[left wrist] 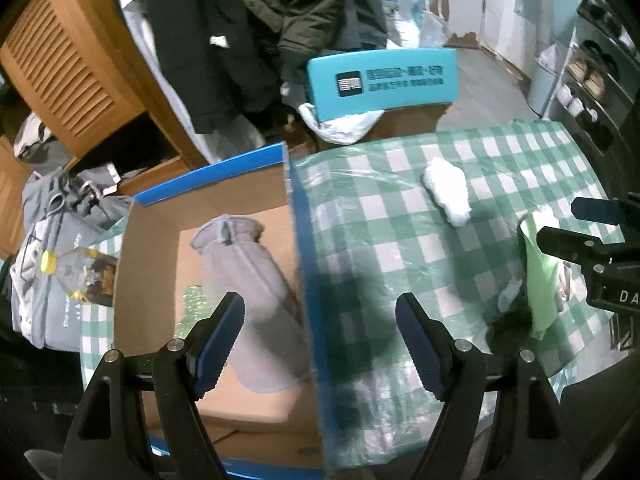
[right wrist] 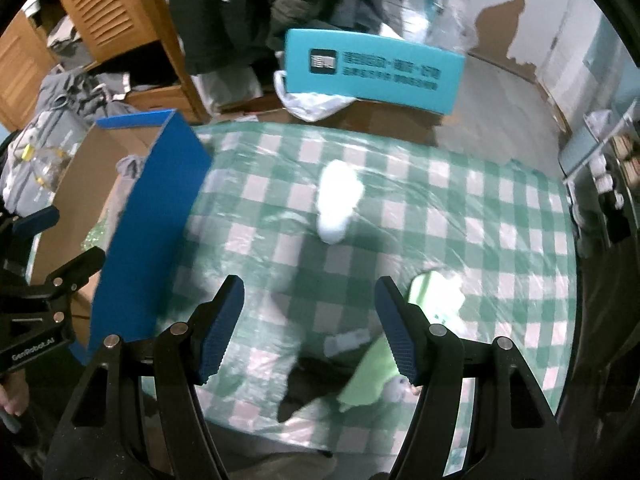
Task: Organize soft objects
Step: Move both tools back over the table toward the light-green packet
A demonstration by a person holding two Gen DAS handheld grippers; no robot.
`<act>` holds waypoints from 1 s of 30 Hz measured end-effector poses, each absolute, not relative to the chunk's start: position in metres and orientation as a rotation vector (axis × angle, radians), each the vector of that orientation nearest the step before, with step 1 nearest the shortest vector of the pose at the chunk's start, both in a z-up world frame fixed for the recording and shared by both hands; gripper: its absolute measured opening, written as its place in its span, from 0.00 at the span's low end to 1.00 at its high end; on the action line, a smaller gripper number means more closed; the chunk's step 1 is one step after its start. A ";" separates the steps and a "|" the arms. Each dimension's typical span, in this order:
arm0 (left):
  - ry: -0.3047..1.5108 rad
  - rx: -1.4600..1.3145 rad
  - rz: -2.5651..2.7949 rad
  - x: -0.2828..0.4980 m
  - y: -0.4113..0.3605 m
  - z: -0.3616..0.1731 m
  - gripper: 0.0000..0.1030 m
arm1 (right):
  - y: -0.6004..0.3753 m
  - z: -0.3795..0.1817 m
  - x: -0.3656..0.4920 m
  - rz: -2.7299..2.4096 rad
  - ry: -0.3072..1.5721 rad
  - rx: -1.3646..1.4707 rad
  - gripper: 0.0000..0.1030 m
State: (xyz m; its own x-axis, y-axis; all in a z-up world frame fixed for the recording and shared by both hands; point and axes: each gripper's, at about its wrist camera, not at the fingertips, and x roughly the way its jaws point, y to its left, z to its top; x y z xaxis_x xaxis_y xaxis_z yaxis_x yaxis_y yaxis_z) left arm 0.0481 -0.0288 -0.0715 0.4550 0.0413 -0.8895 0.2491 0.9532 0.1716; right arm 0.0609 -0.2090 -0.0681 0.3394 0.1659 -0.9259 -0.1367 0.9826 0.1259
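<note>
A grey soft pouch lies inside the open cardboard box with blue walls, which stands at the left of the green checked table; the box also shows in the right wrist view. A white fluffy sock lies on the cloth, also seen in the right wrist view. A light green soft item lies near the table's front right, also in the left wrist view. My left gripper is open and empty above the box's right wall. My right gripper is open and empty above the cloth, left of the green item.
A plastic bottle with a yellow cap lies left of the box. A teal box and a white plastic bag stand behind the table. Dark clothes hang at the back by a wooden cabinet. A shelf rack stands at the right.
</note>
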 end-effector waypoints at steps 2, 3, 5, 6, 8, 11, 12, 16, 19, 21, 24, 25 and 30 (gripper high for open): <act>1.099 0.307 -0.139 0.048 -0.038 -0.073 0.77 | -0.216 -0.071 0.058 0.185 1.214 0.034 0.65; 1.101 0.312 -0.143 0.048 -0.042 -0.074 0.77 | -0.222 -0.073 0.057 0.177 1.219 0.040 0.65; 1.105 0.320 -0.150 0.048 -0.049 -0.077 0.77 | -0.230 -0.077 0.055 0.167 1.226 0.050 0.65; 1.110 0.326 -0.154 0.048 -0.054 -0.078 0.77 | -0.235 -0.079 0.053 0.159 1.230 0.054 0.65; 1.114 0.336 -0.159 0.047 -0.061 -0.081 0.77 | -0.243 -0.082 0.051 0.146 1.235 0.063 0.65; 1.122 0.352 -0.171 0.048 -0.071 -0.085 0.77 | -0.256 -0.088 0.048 0.123 1.246 0.081 0.65; 1.126 0.357 -0.176 0.047 -0.075 -0.087 0.77 | -0.261 -0.091 0.047 0.116 1.250 0.089 0.65; 1.134 0.377 -0.191 0.046 -0.088 -0.092 0.77 | -0.275 -0.098 0.042 0.088 1.264 0.108 0.65; 1.142 0.390 -0.200 0.046 -0.097 -0.097 0.77 | -0.284 -0.104 0.039 0.075 1.278 0.124 0.65; 1.151 0.396 -0.201 0.047 -0.101 -0.100 0.77 | -0.290 -0.110 0.038 0.070 1.291 0.140 0.65; 1.161 0.406 -0.203 0.050 -0.106 -0.107 0.77 | -0.297 -0.119 0.038 0.060 1.312 0.171 0.65; 1.165 0.407 -0.202 0.051 -0.107 -0.109 0.77 | -0.300 -0.121 0.039 0.057 1.317 0.180 0.65; 1.194 0.404 -0.208 0.056 -0.111 -0.123 0.77 | -0.305 -0.138 0.044 0.051 1.360 0.217 0.65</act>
State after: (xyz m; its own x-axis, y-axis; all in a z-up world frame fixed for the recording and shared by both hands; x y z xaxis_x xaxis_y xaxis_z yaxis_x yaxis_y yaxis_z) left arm 0.0563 -0.1112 -0.1229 0.3598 0.0543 -0.9314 0.3658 0.9102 0.1943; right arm 0.0436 -0.3052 -0.1376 0.2110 0.1619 -0.9640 0.0890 0.9789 0.1839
